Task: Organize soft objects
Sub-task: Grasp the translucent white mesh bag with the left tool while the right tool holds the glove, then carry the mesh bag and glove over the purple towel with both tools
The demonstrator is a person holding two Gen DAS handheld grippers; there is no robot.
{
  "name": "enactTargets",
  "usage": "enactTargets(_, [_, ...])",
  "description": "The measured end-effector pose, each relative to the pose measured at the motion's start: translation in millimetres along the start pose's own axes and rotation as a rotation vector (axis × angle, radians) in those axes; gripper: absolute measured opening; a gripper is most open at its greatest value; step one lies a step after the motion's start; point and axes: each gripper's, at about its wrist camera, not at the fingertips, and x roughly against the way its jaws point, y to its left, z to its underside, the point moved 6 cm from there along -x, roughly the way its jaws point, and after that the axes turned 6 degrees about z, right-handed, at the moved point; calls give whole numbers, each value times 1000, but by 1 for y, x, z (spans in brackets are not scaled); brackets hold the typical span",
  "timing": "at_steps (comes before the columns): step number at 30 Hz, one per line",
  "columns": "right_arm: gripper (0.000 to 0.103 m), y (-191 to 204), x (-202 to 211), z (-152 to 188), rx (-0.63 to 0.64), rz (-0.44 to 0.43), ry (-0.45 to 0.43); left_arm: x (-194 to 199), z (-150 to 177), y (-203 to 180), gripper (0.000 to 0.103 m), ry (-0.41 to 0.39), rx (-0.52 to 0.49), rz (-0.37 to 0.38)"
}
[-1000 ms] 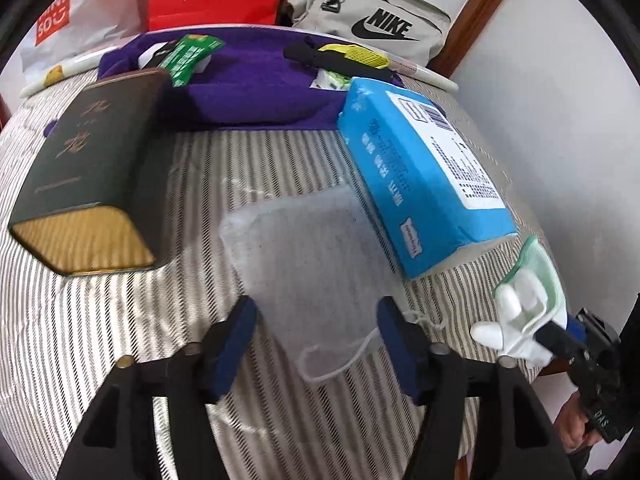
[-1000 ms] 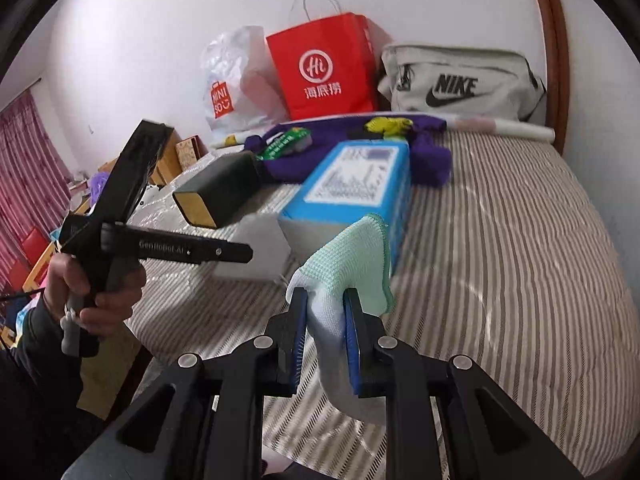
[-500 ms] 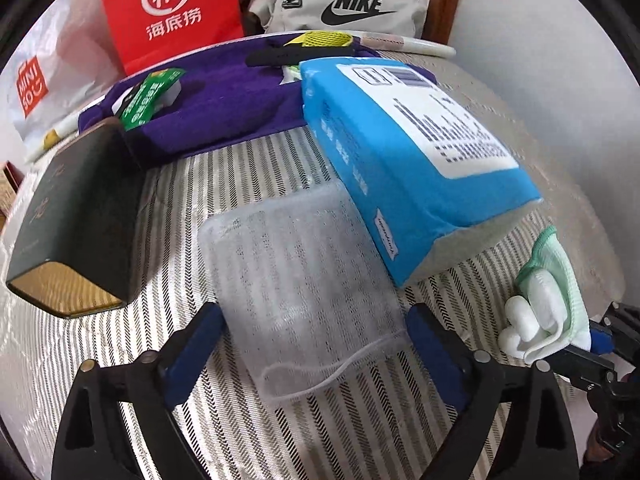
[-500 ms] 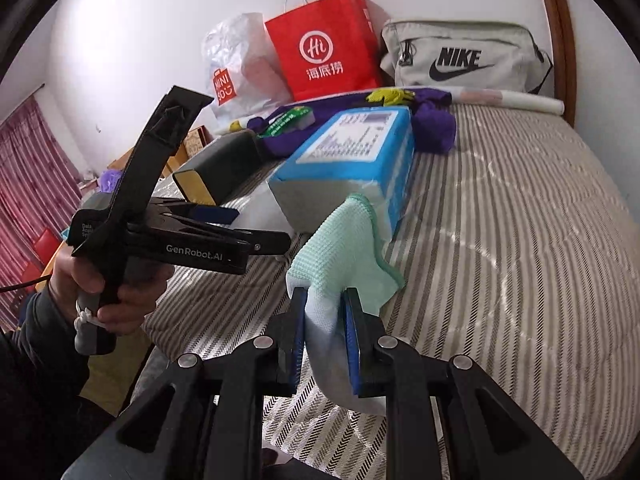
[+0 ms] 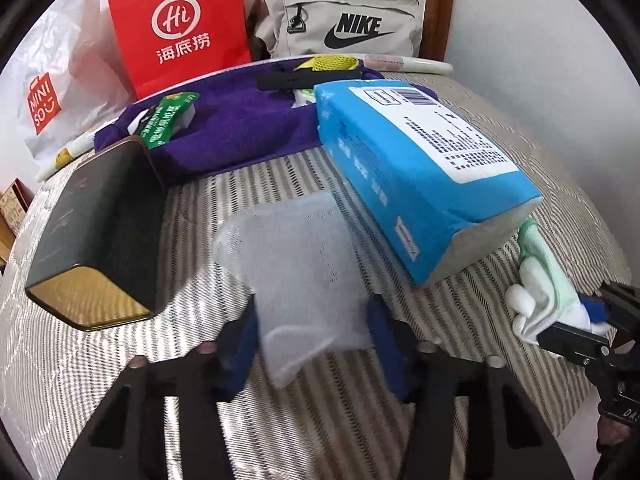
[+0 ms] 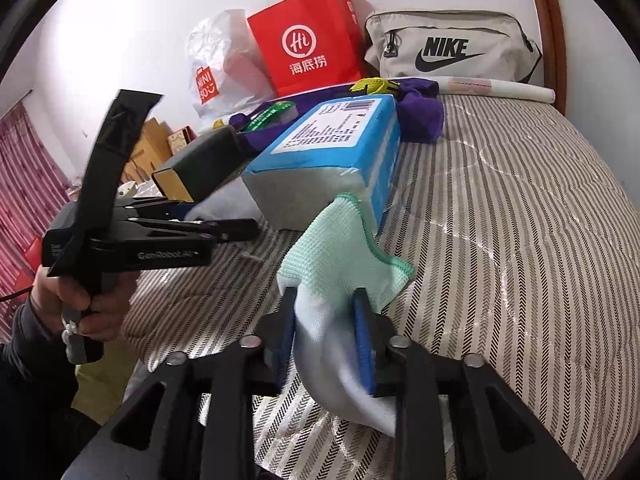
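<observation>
A pale grey face mask (image 5: 296, 264) lies on the striped bed, between a dark box and a blue package. My left gripper (image 5: 314, 332) is around its near end, pads touching both sides and the mask bunching between them. My right gripper (image 6: 324, 340) is shut on a white and mint-green glove (image 6: 340, 264), held above the bed beside the blue package; the glove also shows at the right edge of the left wrist view (image 5: 540, 292). The left gripper appears in the right wrist view (image 6: 224, 228), fingers over the mask (image 6: 224, 206).
A blue tissue package (image 5: 420, 164) lies right of the mask, a dark box with a gold end (image 5: 96, 232) to its left. Behind are a purple cloth (image 5: 240, 128) with small items, a red paper bag (image 5: 180, 28), a Nike bag (image 5: 340, 28) and a white plastic bag (image 5: 52, 92).
My left gripper moved forward over the mask and its fingers closed in from wide open onto the mask's near end. My right gripper stayed shut on the glove and moved slightly nearer the blue package.
</observation>
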Motion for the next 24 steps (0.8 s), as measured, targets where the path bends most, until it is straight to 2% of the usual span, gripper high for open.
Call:
enactTargets(2, [40,3,-3,0,9,13,0,3,2,2,27,-8,-5,5])
enactTargets(5, [45,8,-5,-1,30,45,1,7,5,10,13,-12,10,14])
enactTargets(7, [45,10,-7,-1,36,71,3,9,8,15,10,-12,29,32])
enactTargets(10, [37,10,-8,-1,42,130,4,13,14,24,8,-15,59,62])
enactTargets(14, [29,13,-8,-2,38,167,10,20,25,33,8,-25,81,76])
enactTargets(20, [18,27,-2,-3,30,150,9,35,40,47,8,-37,109,76])
enactTargets(24, [17,41,0,-5,53,140,10,45,48,55,8,-50,131,79])
